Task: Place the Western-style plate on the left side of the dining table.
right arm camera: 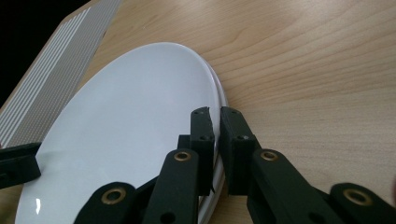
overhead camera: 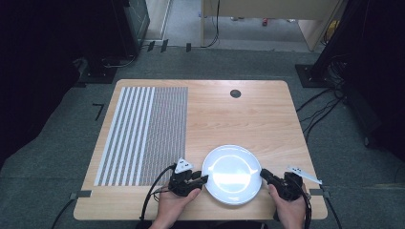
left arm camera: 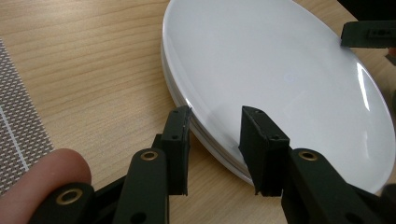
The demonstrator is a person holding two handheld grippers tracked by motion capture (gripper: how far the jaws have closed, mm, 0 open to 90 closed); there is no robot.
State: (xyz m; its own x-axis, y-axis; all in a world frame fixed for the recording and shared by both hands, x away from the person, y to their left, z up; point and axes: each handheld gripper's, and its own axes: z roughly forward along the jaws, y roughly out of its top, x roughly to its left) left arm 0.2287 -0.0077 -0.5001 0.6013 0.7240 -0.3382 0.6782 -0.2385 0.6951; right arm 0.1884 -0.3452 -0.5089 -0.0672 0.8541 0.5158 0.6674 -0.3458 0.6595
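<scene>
A white plate (overhead camera: pixel 231 174) lies on the wooden table (overhead camera: pixel 239 114) near its front edge; layered rims in the left gripper view suggest it tops a short stack (left arm camera: pixel 205 135). My left gripper (overhead camera: pixel 203 179) stands open at the plate's left rim, one jaw outside the edge and one over the plate (left arm camera: pixel 280 70). My right gripper (overhead camera: pixel 262 174) is at the right rim, its jaws closed down to a thin gap with the rim of the plate (right arm camera: pixel 130 121) between them.
A mat (overhead camera: pixel 143 133) with stripes and a fine grid pattern covers the table's left part. A small black round hole (overhead camera: pixel 235 93) sits near the far edge. Bare wood lies beyond the plate. Dark equipment and cables stand around the table.
</scene>
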